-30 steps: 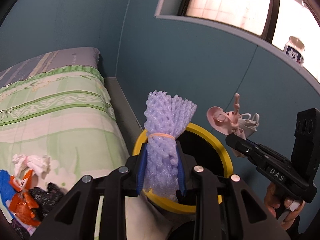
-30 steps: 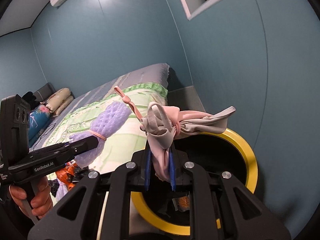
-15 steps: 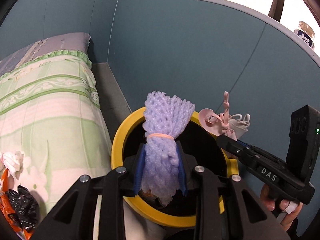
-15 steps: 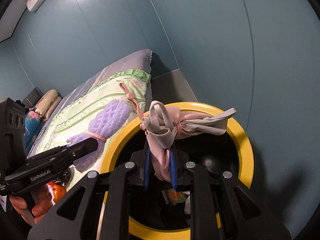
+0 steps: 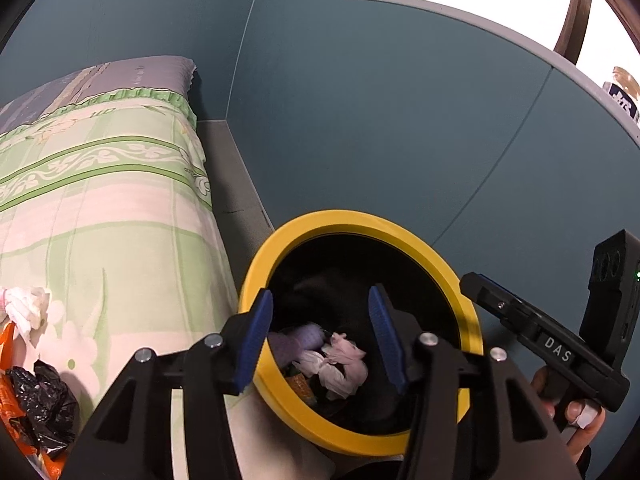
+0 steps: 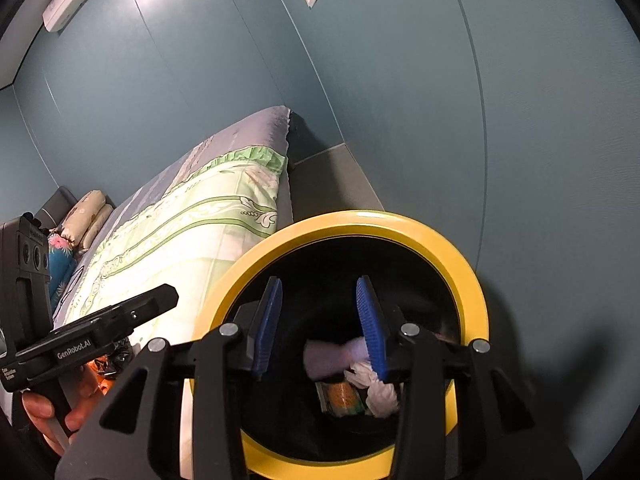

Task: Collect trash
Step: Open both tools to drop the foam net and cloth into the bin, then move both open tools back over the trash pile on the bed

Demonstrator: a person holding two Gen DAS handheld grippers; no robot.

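Holding both grippers over the bin, I have my left gripper (image 5: 320,320) spread with nothing between its blue pads, its jaws having just been opening; my right gripper (image 6: 318,320) is spread too, likewise just opened and empty. Two grippers, two pads each. On the side of my right gripper, seen from the left wrist, I read "DAS"; on my left one, seen from the right wrist, "GenRobot.AI".

Straight below my fingers sits one yellow-rimmed bin (image 5: 280,248), its black inside holding the dropped trash: a purple foam net (image 5: 298,340) and a crumpled pinkish-white cloth (image 5: 340,364), both lying at the bottom, framed between my left pads but well beneath them. A small orange-printed packet (image 6: 340,396) lies beside them.

Left of my left fingers, on the green-patterned bed (image 5: 100,200), more trash waits: one white tissue wad (image 5: 26,312), one black plastic bag (image 5: 44,408), and an orange wrapper (image 5: 10,400).

Farther off, the teal wall (image 5: 380,120), and a jar (image 5: 624,96) on the window sill whose label I cannot read.
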